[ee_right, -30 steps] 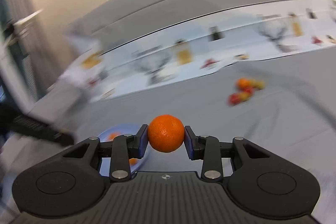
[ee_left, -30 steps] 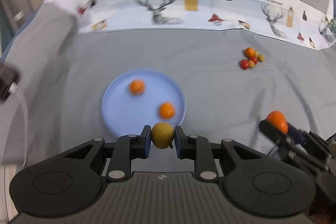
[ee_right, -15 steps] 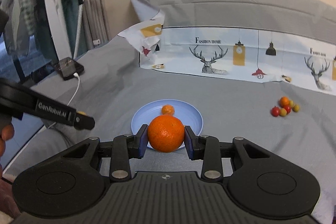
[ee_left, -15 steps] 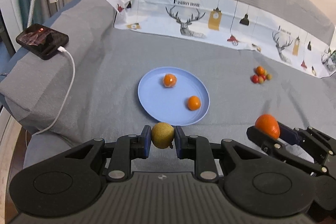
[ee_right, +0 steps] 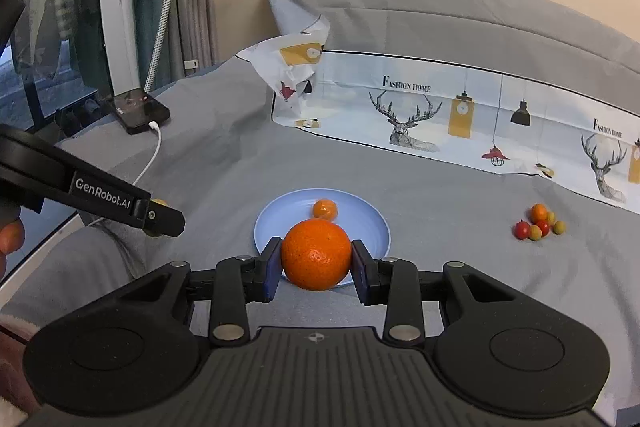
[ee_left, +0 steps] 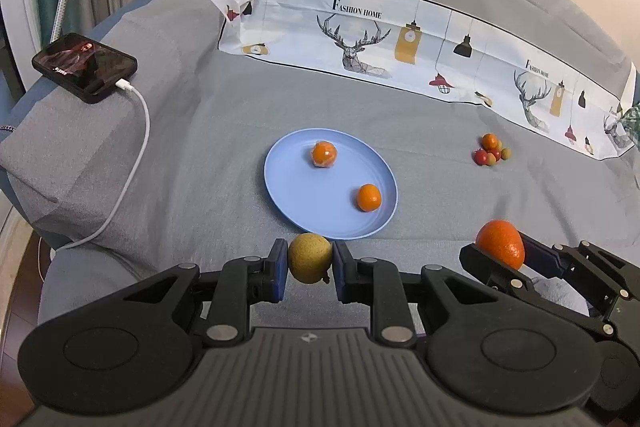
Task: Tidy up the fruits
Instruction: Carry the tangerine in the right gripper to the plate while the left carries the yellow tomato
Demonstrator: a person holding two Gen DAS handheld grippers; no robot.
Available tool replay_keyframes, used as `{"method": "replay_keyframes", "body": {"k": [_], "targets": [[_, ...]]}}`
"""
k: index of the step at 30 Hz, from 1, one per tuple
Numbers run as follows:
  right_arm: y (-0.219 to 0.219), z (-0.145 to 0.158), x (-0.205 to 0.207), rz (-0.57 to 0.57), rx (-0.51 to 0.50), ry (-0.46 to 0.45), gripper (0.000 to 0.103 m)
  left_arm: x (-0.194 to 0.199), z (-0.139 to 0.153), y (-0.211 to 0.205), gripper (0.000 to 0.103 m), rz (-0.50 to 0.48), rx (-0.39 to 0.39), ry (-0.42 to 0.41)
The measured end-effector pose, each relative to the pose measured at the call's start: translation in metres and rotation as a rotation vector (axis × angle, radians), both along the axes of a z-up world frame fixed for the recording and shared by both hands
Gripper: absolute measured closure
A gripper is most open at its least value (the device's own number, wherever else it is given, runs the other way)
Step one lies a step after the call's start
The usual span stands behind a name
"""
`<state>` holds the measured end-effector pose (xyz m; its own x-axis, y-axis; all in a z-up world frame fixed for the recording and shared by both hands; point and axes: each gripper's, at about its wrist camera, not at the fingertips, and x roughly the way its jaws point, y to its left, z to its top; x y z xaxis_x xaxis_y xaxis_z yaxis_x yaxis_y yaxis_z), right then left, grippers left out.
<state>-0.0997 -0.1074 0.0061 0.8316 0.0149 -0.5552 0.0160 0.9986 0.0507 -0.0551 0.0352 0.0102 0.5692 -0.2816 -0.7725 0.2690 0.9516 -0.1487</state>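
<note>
Two loads up: left hand-held gripper [ee_left: 310, 264] clenched on a yellowish fruit [ee_left: 310, 263], right hand-held gripper [ee_right: 316, 259] grasping a big orange [ee_right: 316, 254]. Blue plate [ee_left: 304, 203] dead ahead, mid-frame, left one nearer.

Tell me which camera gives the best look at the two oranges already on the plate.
The left wrist view. It shows both oranges, one toward the back and one toward the right, unobstructed on the blue plate. The right wrist view shows only the back one; the big orange in the right gripper blocks the rest.
</note>
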Motion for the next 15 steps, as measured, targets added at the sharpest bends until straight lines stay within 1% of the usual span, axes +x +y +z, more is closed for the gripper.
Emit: {"method": "replay_keyframes", "body": {"k": [15], "targets": [[-0.0019, -0.0039, 0.0035, -0.004, 0.004, 0.018, 0.066, 0.0041, -0.0056, -0.002, 0.077, -0.004, 0.003, 0.012]]}}
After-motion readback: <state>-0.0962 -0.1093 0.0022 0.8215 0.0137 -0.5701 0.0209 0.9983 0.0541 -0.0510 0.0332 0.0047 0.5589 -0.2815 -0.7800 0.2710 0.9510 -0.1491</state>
